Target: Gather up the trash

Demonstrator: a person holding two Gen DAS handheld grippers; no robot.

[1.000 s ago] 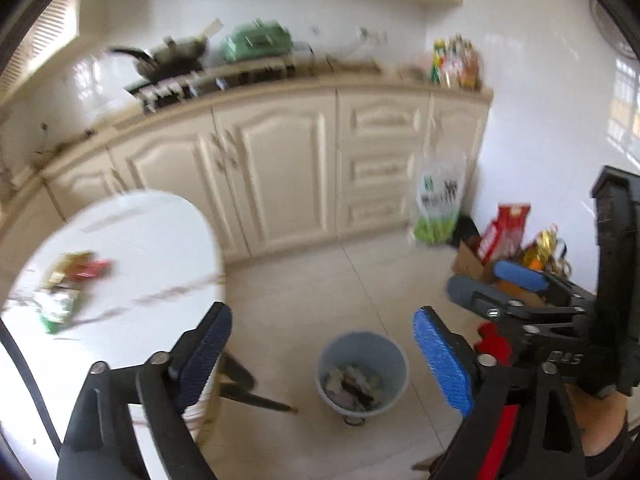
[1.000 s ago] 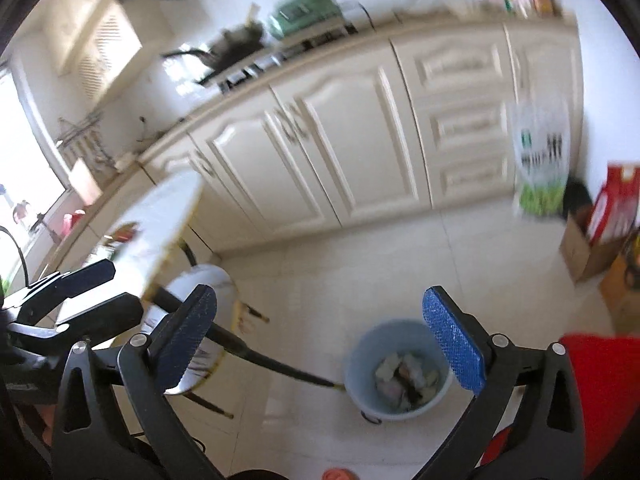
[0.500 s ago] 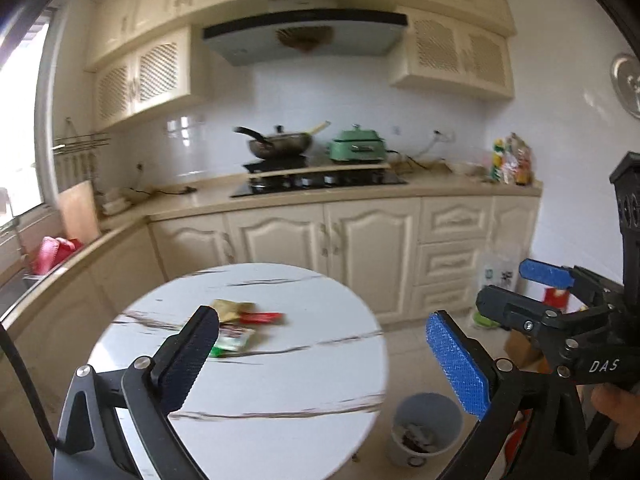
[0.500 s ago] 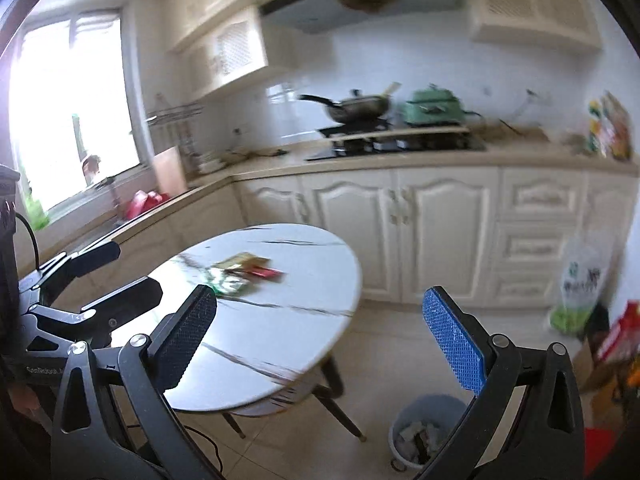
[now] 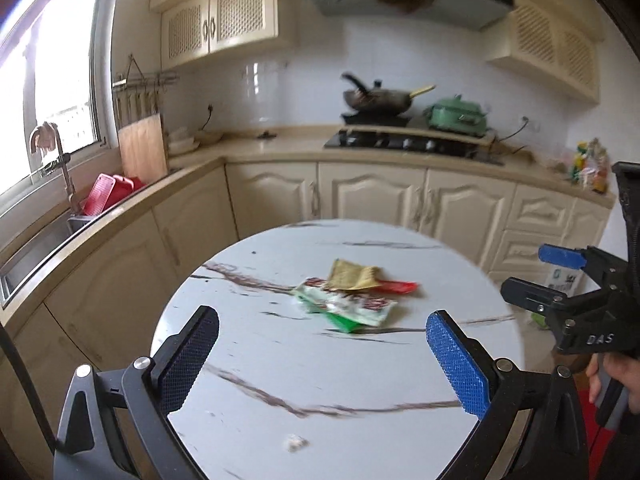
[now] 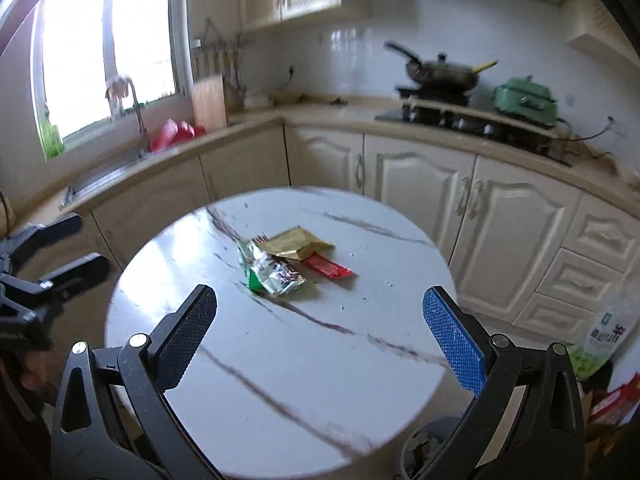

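Note:
A small pile of wrappers lies near the middle of the round white marble table (image 5: pixel 280 360) (image 6: pixel 304 360): a gold packet (image 5: pixel 354 276) (image 6: pixel 298 243), a red sachet (image 5: pixel 396 287) (image 6: pixel 327 267) and a crumpled green-and-white wrapper (image 5: pixel 346 306) (image 6: pixel 272 272). My left gripper (image 5: pixel 322 360) hovers open over the table's near side, short of the pile, with nothing between its fingers. My right gripper (image 6: pixel 320 334) is open too and holds nothing, also short of the pile; it shows at the right edge of the left wrist view (image 5: pixel 556 280).
A grey-blue bin (image 6: pixel 428 446) with trash in it stands on the floor by the table's right front edge. A small white crumb (image 5: pixel 295 443) lies on the near tabletop. Cream cabinets, a sink and a stove with a wok line the walls. Bags sit at the right (image 6: pixel 600 340).
Both views have swung up and left from the floor bin to the table and wrappers. Both grippers stay open and empty.

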